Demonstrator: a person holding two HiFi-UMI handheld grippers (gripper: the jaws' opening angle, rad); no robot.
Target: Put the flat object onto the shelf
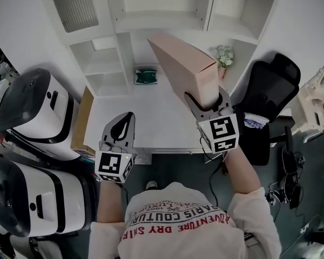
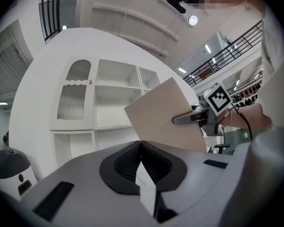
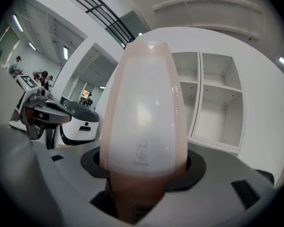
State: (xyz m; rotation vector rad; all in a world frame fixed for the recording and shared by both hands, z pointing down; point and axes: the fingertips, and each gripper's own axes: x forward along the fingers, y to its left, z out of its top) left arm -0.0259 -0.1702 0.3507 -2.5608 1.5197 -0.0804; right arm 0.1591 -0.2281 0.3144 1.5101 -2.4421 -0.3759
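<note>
One flat pink-beige box, glossy white edge, in right hand-held gripper

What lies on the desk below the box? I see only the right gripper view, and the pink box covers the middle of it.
Observer: In the head view a small green item lies on the white desk, close to the shelf unit, left of the flat pink box.
Operator: Is the left gripper free to help?
Observer: Yes. The left gripper has its jaws together, with nothing between them.
Operator: Which thing stands to the right of the desk?
Observer: A black office chair stands at the desk's right edge.
</note>
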